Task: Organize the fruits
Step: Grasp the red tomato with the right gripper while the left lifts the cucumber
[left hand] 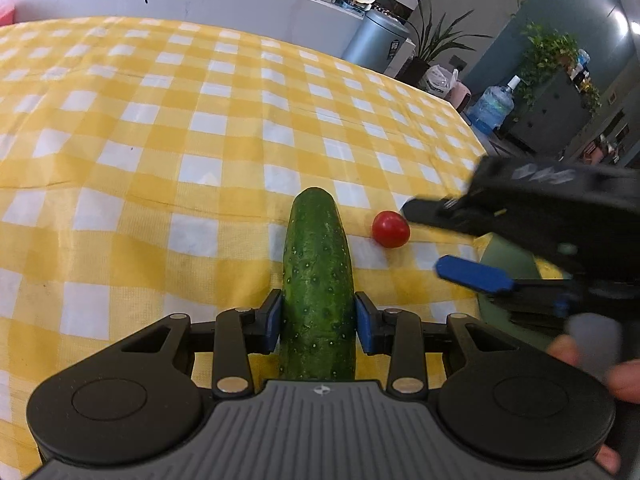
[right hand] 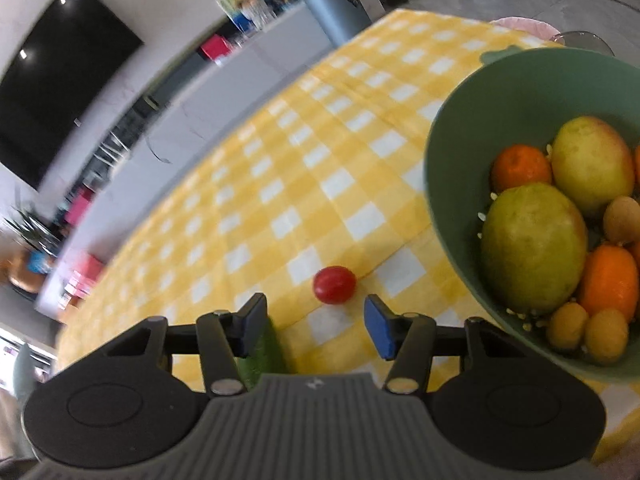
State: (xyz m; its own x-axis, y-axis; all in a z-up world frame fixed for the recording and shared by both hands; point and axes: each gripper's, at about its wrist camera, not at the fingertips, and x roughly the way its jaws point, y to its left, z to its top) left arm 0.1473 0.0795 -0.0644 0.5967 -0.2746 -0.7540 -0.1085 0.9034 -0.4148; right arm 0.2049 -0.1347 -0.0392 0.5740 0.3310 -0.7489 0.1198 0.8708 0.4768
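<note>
Two grippers | left gripper (left hand: 317, 316) clamps cucumber (left hand: 318, 280) | right gripper (right hand: 316, 322) spread near tomato (right hand: 334, 285), beside bowl (right hand: 448, 184)

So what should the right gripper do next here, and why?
Probably ease the right gripper forward and shut on the tomato: its jaws are open, the tomato lies loose on the cloth just ahead, and the bowl of fruit sits beside it. The left gripper already grips the cucumber.

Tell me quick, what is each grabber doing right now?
Left gripper: jaws closed on the cucumber.
Right gripper: jaws open, holding nothing, with the cherry tomato just ahead on the tablecloth.
</note>
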